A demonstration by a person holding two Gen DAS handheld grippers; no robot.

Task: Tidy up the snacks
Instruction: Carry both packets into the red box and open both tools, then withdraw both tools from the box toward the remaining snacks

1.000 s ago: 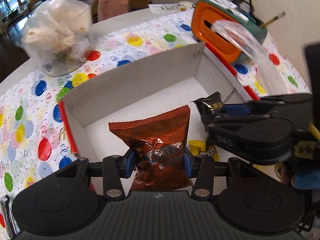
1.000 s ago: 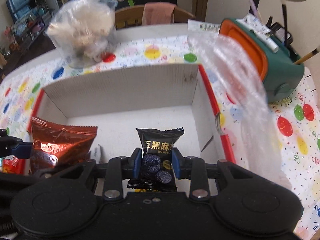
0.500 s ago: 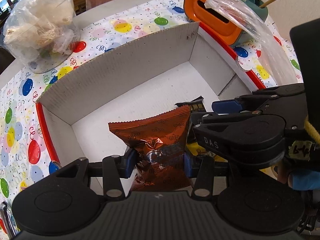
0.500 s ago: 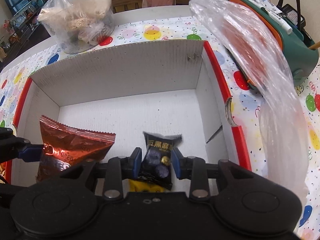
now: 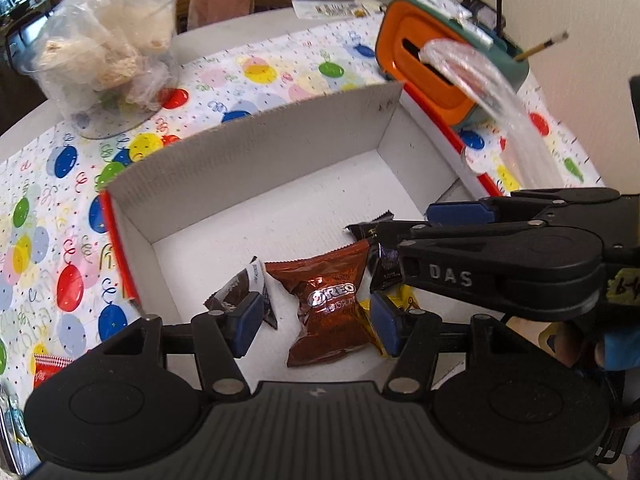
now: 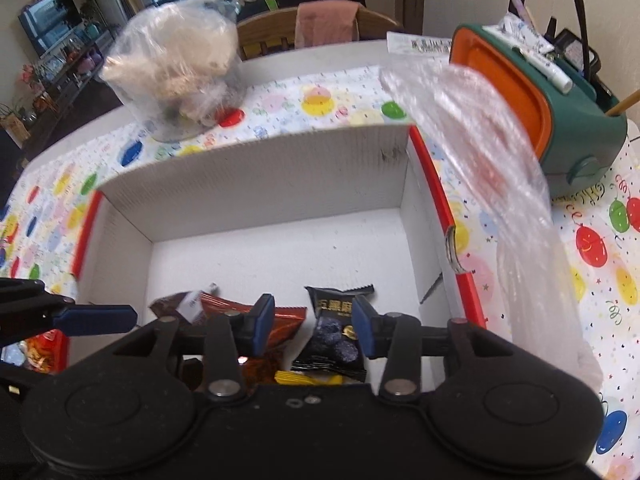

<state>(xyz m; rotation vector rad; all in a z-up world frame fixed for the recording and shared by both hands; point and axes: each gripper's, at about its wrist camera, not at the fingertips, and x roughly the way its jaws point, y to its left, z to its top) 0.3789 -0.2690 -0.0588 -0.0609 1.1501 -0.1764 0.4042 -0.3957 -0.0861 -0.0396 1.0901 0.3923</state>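
Crowding box (image 5: 256, 152): plastic bag (image 6: 500, 184), tissue holder (image 5: 440, 68).

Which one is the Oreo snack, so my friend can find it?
Look inside the big white cardboard box with red edges on the balloon tablecloth. Near its front, among a few small packets, lies the Oreo pack, between the open left gripper fingers. It is the only shiny copper-brown one, with a white OREO logo.
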